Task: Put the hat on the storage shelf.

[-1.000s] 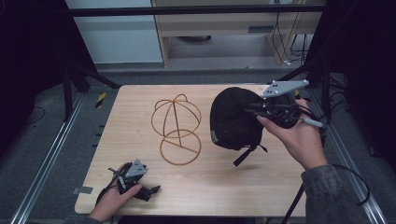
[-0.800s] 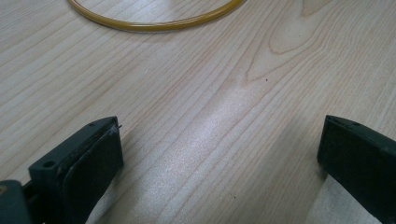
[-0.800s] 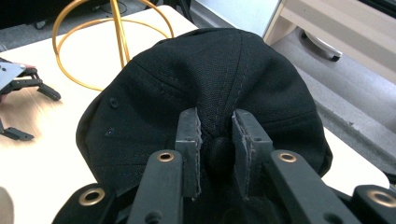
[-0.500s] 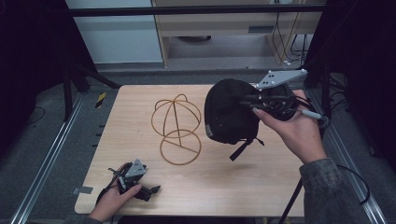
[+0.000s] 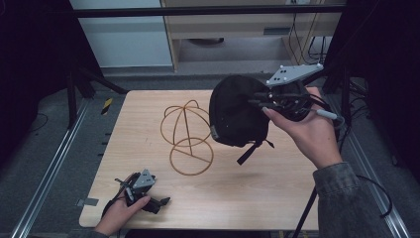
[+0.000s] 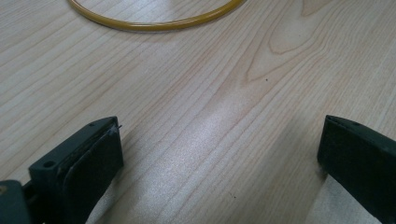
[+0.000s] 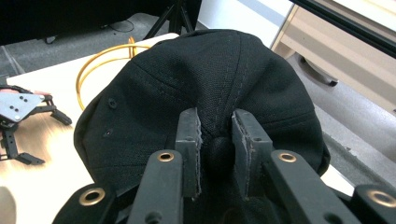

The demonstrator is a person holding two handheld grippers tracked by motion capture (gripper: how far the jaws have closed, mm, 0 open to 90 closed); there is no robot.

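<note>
Cap (image 5: pixel 236 118) held in the air beside the wire stand (image 5: pixel 186 139), ready for placing.
Right gripper (image 7: pixel 214 140) pinches the cap's top button, crown toward the camera, opening facing the stand, strap hanging down; next it likely must shift over the stand's dome and lower. Left gripper (image 5: pixel 140 189) rests on the tabletop (image 5: pixel 257 198), fingers open and empty.

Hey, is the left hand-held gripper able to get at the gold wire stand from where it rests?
Probably yes: the left hand-held gripper rests open on the table, with bare wood between it and the wire stand.
</note>
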